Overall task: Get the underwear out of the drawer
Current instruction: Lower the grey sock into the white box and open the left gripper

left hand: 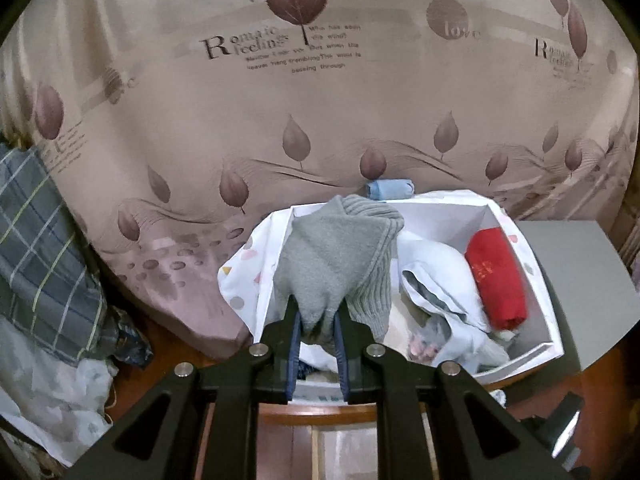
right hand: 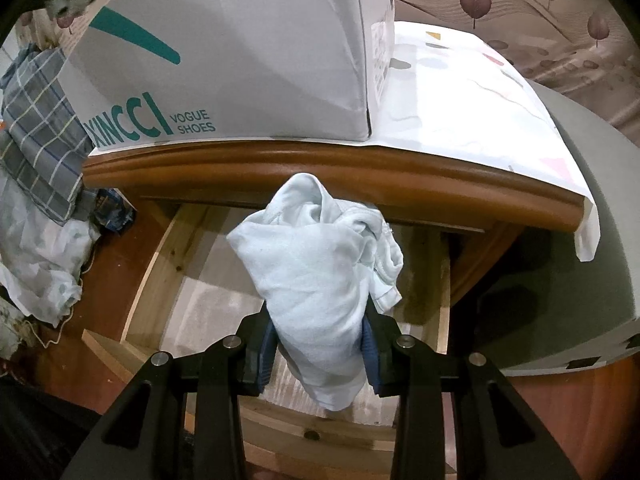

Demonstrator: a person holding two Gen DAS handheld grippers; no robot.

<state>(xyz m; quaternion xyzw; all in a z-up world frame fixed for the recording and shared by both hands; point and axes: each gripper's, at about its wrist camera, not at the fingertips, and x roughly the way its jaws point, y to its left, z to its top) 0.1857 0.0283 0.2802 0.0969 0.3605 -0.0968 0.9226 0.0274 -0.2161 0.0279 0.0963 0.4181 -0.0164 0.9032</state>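
**Two garments held, one above the drawer, one above the box**

Although both pieces are already lifted, I still have to carry them clear. My right tool (right hand: 318, 344) is clamped around a pale blue underwear bundle (right hand: 316, 264), pinched at its lower end, so the cloth's long axis stands forward from the jaws along the line the tool points. It hangs right above the open wooden drawer (right hand: 160, 248), whose bottom looks bare, just in front of the nightstand's brown top edge (right hand: 360, 168). A white shoe box (right hand: 240, 60) sits on that top.

My left tool (left hand: 318, 328) has its jaws drawn tight on a grey knitted garment (left hand: 336, 256), which I read as socks, not underwear, though I cannot be sure. It sticks forward from the tips over a white open box (left hand: 520, 232) holding a red folded piece (left hand: 496, 280) and pale cloth (left hand: 440, 280). Beyond lies the leaf-printed bedsheet (left hand: 320, 100).

I judge the left hand nearer the box, so the grey piece goes in first; the blue bundle must travel up and over the nightstand edge.
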